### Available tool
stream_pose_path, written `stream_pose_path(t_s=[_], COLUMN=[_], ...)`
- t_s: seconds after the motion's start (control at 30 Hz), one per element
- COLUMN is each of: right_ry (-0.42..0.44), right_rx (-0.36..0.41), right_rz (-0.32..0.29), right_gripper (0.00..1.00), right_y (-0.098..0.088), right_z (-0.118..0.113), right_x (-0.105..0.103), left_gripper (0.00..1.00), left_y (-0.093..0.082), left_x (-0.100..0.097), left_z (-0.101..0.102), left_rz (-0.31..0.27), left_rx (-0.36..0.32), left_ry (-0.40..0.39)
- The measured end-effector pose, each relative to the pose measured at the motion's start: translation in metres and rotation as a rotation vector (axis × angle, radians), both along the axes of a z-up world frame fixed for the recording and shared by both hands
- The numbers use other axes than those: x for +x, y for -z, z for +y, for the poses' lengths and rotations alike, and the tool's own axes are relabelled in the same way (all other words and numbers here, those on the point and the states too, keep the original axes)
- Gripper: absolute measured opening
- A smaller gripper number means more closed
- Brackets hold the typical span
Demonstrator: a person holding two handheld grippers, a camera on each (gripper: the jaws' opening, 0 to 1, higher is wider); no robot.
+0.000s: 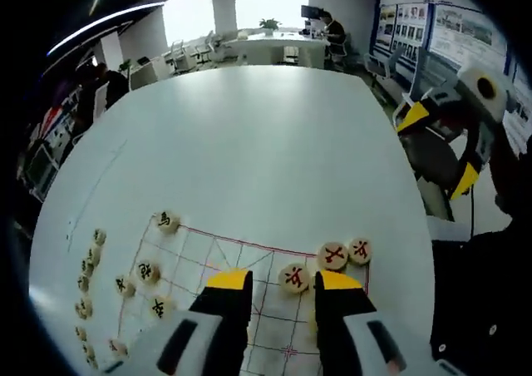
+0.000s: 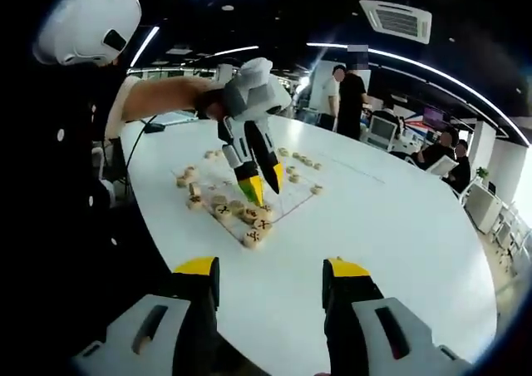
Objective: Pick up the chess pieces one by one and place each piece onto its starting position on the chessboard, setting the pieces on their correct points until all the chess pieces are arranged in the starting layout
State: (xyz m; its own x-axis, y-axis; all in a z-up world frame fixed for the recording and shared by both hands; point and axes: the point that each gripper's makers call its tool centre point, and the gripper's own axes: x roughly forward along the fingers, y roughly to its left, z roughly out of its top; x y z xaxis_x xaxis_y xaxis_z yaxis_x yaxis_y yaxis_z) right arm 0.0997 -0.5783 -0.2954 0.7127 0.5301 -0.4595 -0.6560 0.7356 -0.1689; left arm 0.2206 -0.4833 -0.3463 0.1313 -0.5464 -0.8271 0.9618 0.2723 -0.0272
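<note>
Wide white oval bench under both my hands. White paper chessboard with red grid lines lies near its edge. My left gripper hangs low over the board, fingers spread, nothing between them; round wooden chess pieces sit just ahead, touching in a row, others loose beside the board. My right gripper is held off, well back over bare bench, fingers spread, empty.

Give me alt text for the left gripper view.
The left gripper, fingers open, hovers over a red-lined chessboard on a white table, just short of three round wooden pieces at the board's edge. More pieces line the table left of the board.
</note>
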Motion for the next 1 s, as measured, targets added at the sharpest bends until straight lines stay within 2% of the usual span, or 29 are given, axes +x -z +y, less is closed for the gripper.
stream_pose_path(t_s=[0.17,0.23,0.27,0.37,0.43,0.53,0.63,0.8,1.0], right_ry=[-0.002,-0.011,-0.014,-0.025,-0.03,-0.038,-0.037,-0.036,-0.034], right_rx=[0.016,0.021,0.024,0.03,0.031,0.037,0.04,0.042,0.042], right_rz=[-0.003,-0.005,-0.007,-0.01,-0.01,-0.01,-0.011,-0.009,-0.007], right_gripper=[0.5,0.5,0.5,0.5,0.5,0.5,0.5,0.5,0.5], right_y=[0.001,0.001,0.0,0.0,0.001,0.002,0.002,0.003,0.003], right_z=[-0.002,-0.002,-0.002,-0.002,-0.001,-0.001,-0.003,-0.003,-0.003], right_x=[0.006,0.008,0.009,0.011,0.012,0.012,0.012,0.012,0.012], left_gripper=[0.33,0.34,0.33,0.31,0.3,0.3,0.25,0.22,0.21], left_y=[0.005,0.009,0.008,0.006,0.005,0.004,0.005,0.015,0.019], left_x=[-0.004,-0.005,-0.002,0.003,0.002,-0.003,-0.004,-0.008,-0.009], left_z=[-0.001,0.002,0.003,0.005,0.005,0.002,-0.001,-0.001,-0.001], left_rz=[0.025,0.012,-0.015,-0.037,-0.042,-0.005,0.003,-0.004,0.016], left_rx=[-0.017,0.004,0.006,0.011,0.011,-0.01,-0.016,0.024,0.03], left_ry=[-0.147,-0.176,-0.197,-0.237,-0.248,-0.268,-0.282,-0.273,-0.271])
